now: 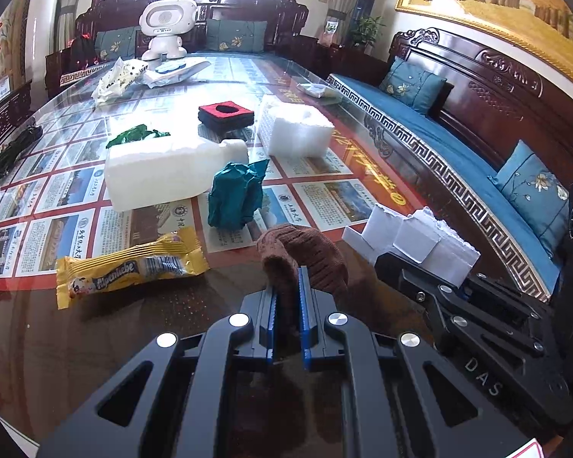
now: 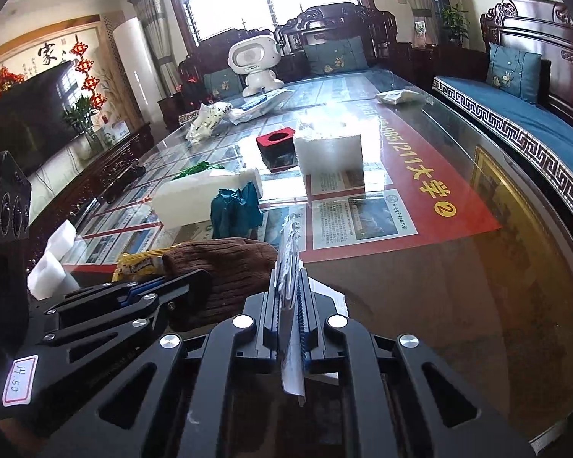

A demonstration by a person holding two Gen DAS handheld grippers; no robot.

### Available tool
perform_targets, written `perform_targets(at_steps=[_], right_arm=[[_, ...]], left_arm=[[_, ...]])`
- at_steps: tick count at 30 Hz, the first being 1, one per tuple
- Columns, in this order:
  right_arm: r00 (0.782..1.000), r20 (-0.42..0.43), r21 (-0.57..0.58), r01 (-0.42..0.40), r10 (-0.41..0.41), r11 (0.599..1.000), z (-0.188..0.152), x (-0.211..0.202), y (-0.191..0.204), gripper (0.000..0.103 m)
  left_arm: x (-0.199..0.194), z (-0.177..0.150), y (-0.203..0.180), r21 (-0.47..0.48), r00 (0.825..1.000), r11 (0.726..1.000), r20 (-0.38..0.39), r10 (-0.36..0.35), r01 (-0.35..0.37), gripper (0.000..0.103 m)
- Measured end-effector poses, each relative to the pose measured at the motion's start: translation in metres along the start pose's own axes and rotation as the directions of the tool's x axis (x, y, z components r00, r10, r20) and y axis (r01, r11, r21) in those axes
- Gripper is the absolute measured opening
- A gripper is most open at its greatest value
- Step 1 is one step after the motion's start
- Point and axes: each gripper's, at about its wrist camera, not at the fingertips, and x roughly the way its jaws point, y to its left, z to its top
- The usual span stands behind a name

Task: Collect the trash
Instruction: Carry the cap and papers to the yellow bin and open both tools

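My left gripper [image 1: 286,280] is shut on the edge of a brown knitted cloth [image 1: 309,252], which bunches up just past the blue pads. From the right wrist view the same cloth [image 2: 229,267] lies in a lump beside the left gripper [image 2: 204,278]. My right gripper [image 2: 288,278] is shut on a thin silvery plastic wrapper [image 2: 290,244] that stands upright between the jaws and trails back under them. On the glass table lie a yellow candy wrapper [image 1: 130,267], crumpled teal paper [image 1: 237,194] and a green wrapper [image 1: 137,133].
White foam blocks [image 1: 164,168] [image 1: 298,129] and torn foam pieces [image 1: 412,240] sit on the table. Farther back are a red-and-black box [image 1: 225,112], white bags [image 1: 118,76] and a white toy robot [image 1: 166,26]. A blue-cushioned wooden bench [image 1: 458,152] runs along the right edge.
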Motion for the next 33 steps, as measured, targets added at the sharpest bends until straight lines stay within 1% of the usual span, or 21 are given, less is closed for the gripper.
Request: perform_targets(at_steps=[6, 10, 13, 15, 18, 21, 23, 28, 31, 32, 33], right_arm=[[0.999, 0.042, -0.023, -0.019, 0.020, 1.000, -0.008, -0.037, 0.015, 0.009], [0.996, 0.071, -0.057, -0.047, 0.051, 0.997, -0.025, -0.075, 0.028, 0.009], [0.995, 0.077, -0.089, -0.061, 0.068, 0.994, -0.044, -0.105, 0.038, 0.009], [0.995, 0.067, -0.101, -0.073, 0.080, 0.992, -0.060, -0.123, 0.043, 0.009], [0.996, 0.053, -0.111, -0.064, 0.070, 0.992, -0.084, -0.142, 0.048, 0.009], [0.998, 0.033, -0.098, -0.053, 0.056, 0.994, -0.113, -0.156, 0.050, 0.009], [0.999, 0.004, -0.079, -0.050, 0.050, 0.996, -0.135, -0.160, 0.050, 0.009], [0.996, -0.089, -0.046, -0.029, 0.024, 0.999, -0.187, -0.156, 0.047, 0.009], [0.989, -0.145, -0.032, -0.006, 0.001, 0.999, -0.212, -0.150, 0.042, 0.010], [0.987, -0.159, -0.035, 0.008, -0.013, 0.999, -0.218, -0.149, 0.041, 0.011], [0.986, -0.168, -0.034, 0.015, -0.020, 0.999, -0.222, -0.147, 0.041, 0.020]], left_arm=[[-0.033, -0.006, -0.008, 0.022, 0.999, 1.000, 0.035, -0.013, 0.012, 0.010], [-0.061, -0.021, -0.012, 0.029, 0.998, 0.999, 0.045, -0.042, 0.040, 0.010], [-0.084, -0.040, -0.017, 0.056, 0.997, 0.997, 0.038, -0.063, 0.061, 0.010], [-0.098, -0.056, -0.020, 0.069, 0.997, 0.995, 0.026, -0.073, 0.071, 0.010], [-0.114, -0.084, -0.028, 0.087, 0.996, 0.992, -0.005, -0.095, 0.095, 0.010], [-0.125, -0.117, -0.034, 0.105, 0.993, 0.988, -0.038, -0.109, 0.112, 0.010], [-0.127, -0.139, -0.037, 0.118, 0.990, 0.985, -0.071, -0.119, 0.127, 0.010], [-0.122, -0.192, -0.038, 0.123, 0.978, 0.982, -0.165, -0.124, 0.145, 0.010], [-0.119, -0.215, -0.038, 0.123, 0.970, 0.981, -0.209, -0.124, 0.152, 0.010], [-0.117, -0.220, -0.038, 0.131, 0.969, 0.980, -0.219, -0.119, 0.150, 0.010], [-0.115, -0.225, -0.037, 0.134, 0.966, 0.979, -0.229, -0.117, 0.151, 0.010]])
